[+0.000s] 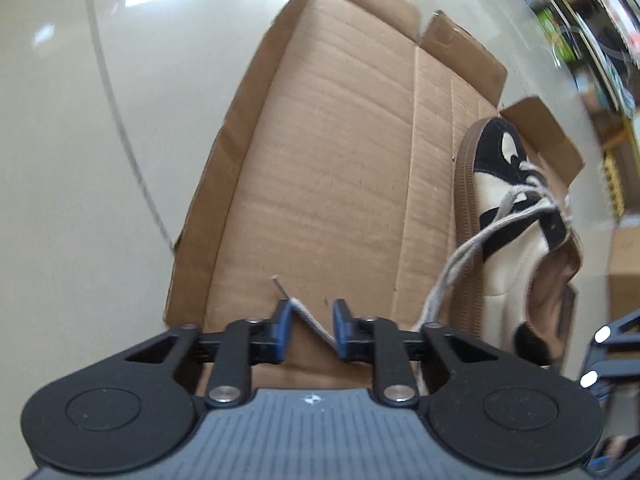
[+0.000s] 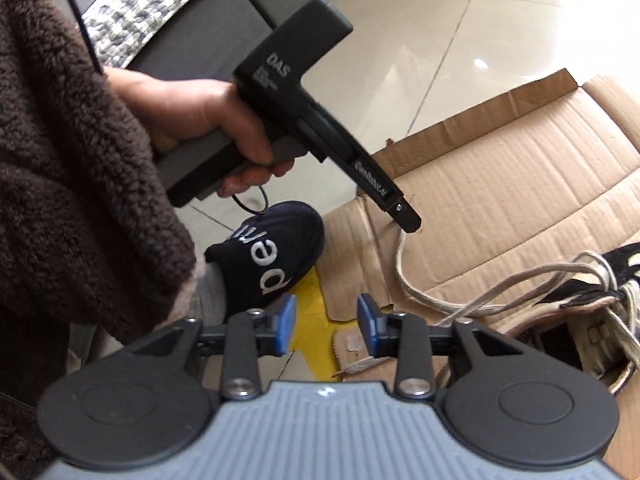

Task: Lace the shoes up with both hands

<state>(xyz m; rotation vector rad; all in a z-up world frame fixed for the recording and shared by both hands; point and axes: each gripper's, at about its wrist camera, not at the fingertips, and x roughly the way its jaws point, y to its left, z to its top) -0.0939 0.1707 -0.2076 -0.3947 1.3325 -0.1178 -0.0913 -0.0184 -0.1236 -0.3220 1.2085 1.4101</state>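
Observation:
A cream and black shoe [image 1: 516, 240] with a brown sole lies on flattened cardboard [image 1: 320, 160], right of my left gripper [image 1: 313, 320]. One grey lace [image 1: 314, 322] runs from the shoe and crosses slantwise between the blue pads. It touches both pads, which stand apart, and its tip pokes out past the left one. In the right wrist view the shoe [image 2: 580, 320] is at the right edge, and the lace [image 2: 400, 256] rises to the left gripper [image 2: 406, 220]. My right gripper [image 2: 327, 324] is open with nothing between its fingers. A frayed lace end [image 2: 354, 367] lies just under its right finger.
A hand [image 2: 208, 112] with a brown fleece sleeve [image 2: 80, 160] holds the left gripper's handle. A foot in a black slipper [image 2: 272, 256] rests beside the cardboard's [image 2: 500, 152] edge, near yellow tape [image 2: 308, 320]. Pale tiled floor [image 1: 80, 160] surrounds the cardboard; a sofa [image 2: 240, 12] stands behind.

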